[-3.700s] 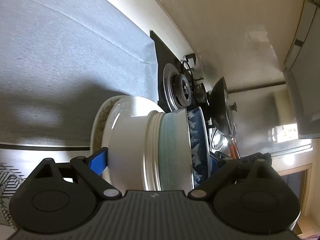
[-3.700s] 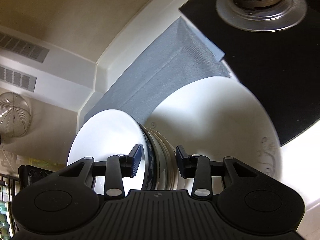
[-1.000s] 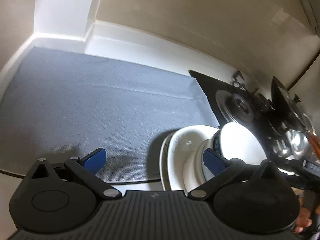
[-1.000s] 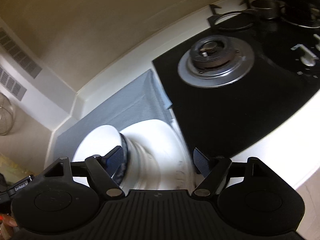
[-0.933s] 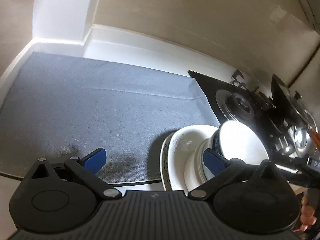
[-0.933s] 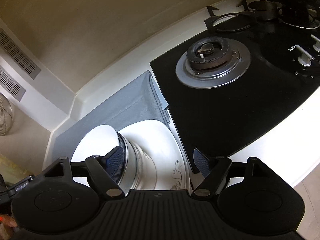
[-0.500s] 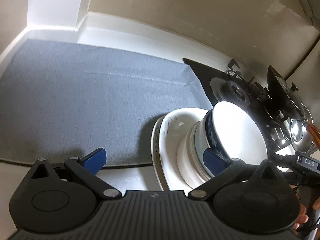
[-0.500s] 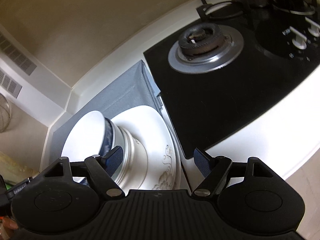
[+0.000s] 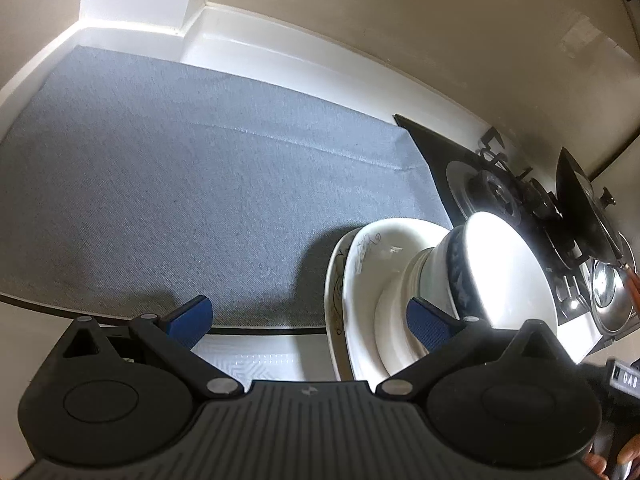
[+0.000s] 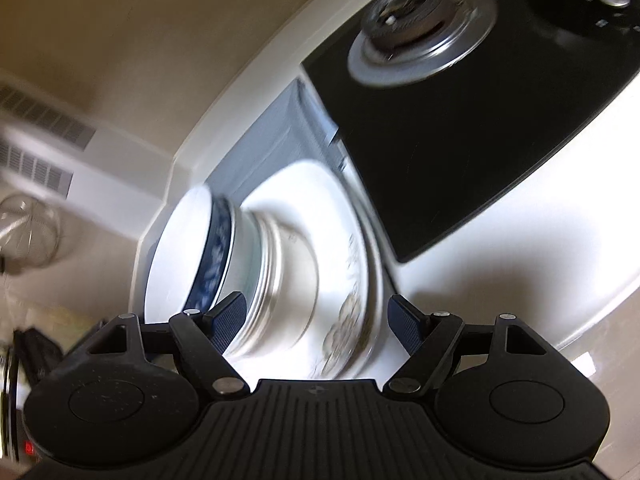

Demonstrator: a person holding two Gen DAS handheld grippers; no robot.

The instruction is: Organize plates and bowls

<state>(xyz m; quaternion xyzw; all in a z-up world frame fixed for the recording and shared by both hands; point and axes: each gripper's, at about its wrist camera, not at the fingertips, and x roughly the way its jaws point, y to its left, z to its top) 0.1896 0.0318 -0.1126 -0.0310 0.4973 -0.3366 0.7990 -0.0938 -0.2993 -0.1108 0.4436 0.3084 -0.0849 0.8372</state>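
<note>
A stack of bowls (image 9: 480,280), with a blue-patterned bowl (image 9: 460,268) under the top white one, stands on white plates (image 9: 360,264) at the right edge of the grey mat (image 9: 180,200). My left gripper (image 9: 308,316) is open and empty, its right finger close to the stack's left side. In the right wrist view the same stack of bowls (image 10: 256,264) and plates (image 10: 352,280) lie between the wide-open fingers of my right gripper (image 10: 316,320), which holds nothing. That view is blurred.
A black gas hob (image 9: 500,196) with burners (image 10: 420,20) lies right of the mat. A dark pan lid (image 9: 580,208) and a steel pot (image 9: 612,300) stand on it. The white counter edge (image 9: 256,356) runs in front. A wire strainer (image 10: 28,232) hangs at left.
Both grippers let go of the dish stack and opened. In the last second the left pulled back slightly; the right swung closer and tilted, blurring its view.
</note>
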